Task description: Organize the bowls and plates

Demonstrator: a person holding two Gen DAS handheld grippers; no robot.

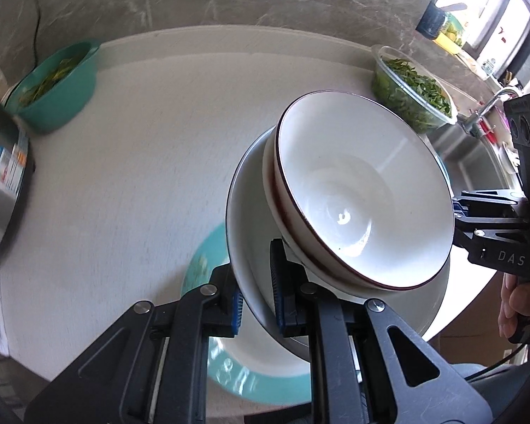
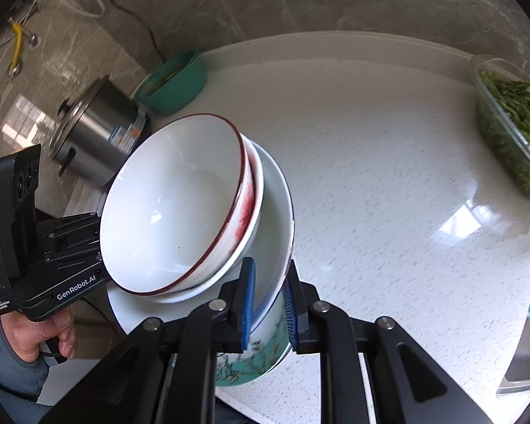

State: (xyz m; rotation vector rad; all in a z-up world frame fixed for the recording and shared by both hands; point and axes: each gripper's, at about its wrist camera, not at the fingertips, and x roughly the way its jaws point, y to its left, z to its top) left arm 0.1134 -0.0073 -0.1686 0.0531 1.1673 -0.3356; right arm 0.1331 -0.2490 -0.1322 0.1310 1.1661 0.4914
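Left tool (image 1: 258,304) angled steeply down, blue pads nearly together, pinching a rim. Right tool (image 2: 268,305) likewise steep, pads clamped on the opposite rim. A hand (image 2: 44,335) in a grey sleeve grips the left handle.

Black tongs (image 2: 268,305), blue ribbed pads (image 2: 248,304); grey sleeve (image 2: 3,371).

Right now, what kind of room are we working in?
Most likely a home kitchen: a white countertop against a grey marble wall, a steel pot beside it, a tub of chopped greens, and a sink tap at the edge.
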